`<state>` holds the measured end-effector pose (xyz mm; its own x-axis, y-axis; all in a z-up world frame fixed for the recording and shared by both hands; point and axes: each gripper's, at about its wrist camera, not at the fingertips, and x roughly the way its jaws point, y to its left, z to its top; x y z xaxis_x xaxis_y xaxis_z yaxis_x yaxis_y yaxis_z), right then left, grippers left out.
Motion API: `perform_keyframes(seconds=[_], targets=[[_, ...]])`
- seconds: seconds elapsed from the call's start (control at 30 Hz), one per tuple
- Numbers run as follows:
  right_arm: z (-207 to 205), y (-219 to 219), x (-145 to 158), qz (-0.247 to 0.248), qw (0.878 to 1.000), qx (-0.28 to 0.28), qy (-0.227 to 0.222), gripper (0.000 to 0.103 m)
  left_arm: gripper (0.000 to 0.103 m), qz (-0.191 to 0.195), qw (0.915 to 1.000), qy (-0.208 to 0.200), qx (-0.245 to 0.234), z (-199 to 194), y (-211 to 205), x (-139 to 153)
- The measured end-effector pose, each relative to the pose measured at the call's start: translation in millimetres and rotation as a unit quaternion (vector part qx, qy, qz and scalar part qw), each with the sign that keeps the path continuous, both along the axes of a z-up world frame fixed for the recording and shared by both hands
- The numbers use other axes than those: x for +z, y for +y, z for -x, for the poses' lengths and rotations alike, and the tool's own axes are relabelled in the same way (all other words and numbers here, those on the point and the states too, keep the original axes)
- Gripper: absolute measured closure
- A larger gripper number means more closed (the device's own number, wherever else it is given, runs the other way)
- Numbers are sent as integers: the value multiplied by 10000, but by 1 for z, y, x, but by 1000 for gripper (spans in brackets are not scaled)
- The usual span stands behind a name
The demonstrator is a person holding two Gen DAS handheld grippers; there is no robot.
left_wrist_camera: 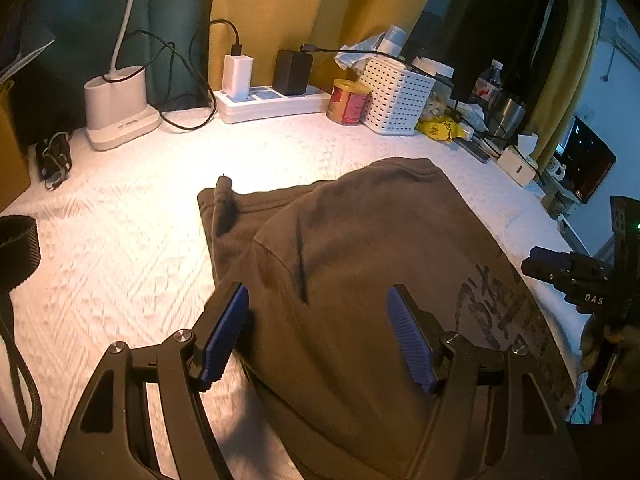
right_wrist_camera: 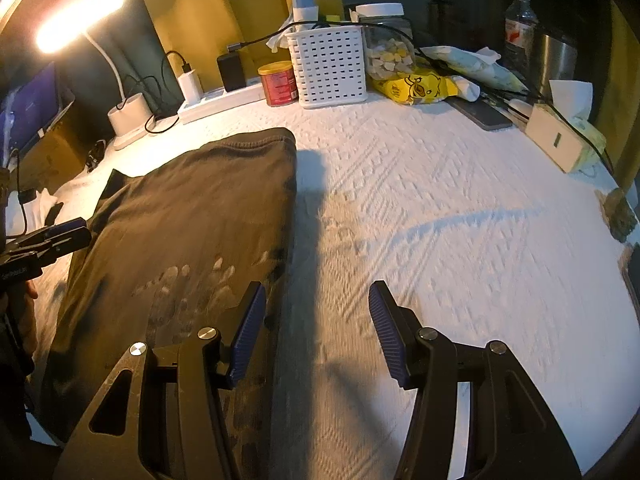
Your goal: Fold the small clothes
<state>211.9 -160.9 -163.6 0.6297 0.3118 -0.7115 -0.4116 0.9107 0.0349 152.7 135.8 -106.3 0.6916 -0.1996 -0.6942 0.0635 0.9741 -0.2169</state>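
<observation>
A dark brown garment [left_wrist_camera: 360,264] with a faded print lies folded lengthwise on the white textured table cover [left_wrist_camera: 132,236]. It also shows in the right wrist view [right_wrist_camera: 188,216], left of centre. My left gripper [left_wrist_camera: 318,312] is open and empty, its blue pads straddling the garment's near left edge just above it. My right gripper [right_wrist_camera: 316,316] is open and empty, hovering at the garment's right edge, one pad over the cloth and one over the bare cover. The right gripper also shows at the right edge of the left wrist view [left_wrist_camera: 560,272], and the left gripper at the left edge of the right wrist view [right_wrist_camera: 60,236].
Along the back stand a white lamp base [left_wrist_camera: 116,108], a power strip with chargers [left_wrist_camera: 272,100], a red can [left_wrist_camera: 348,102], a white basket [left_wrist_camera: 396,96], a yellow bag [right_wrist_camera: 416,88], a phone [right_wrist_camera: 480,114], bottles and a tissue box [right_wrist_camera: 560,140]. A black strap [left_wrist_camera: 16,248] lies left.
</observation>
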Motion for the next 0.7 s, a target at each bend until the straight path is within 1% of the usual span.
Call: perform_keyframes(seconds=[0.4,0.6,0.7], targets=[[-34,18,0,-4,9998,193,-37,46,32,-84,9999,97,-15,-27,6,-8],[-58,33,-4,-56,9992,388,-43,46,32,-92,9997,215,-17,-44,9,-17],[-70,40,-7,-90,9989,450,-21,46,32,-218,9996,190,-62,-49,7,-17]])
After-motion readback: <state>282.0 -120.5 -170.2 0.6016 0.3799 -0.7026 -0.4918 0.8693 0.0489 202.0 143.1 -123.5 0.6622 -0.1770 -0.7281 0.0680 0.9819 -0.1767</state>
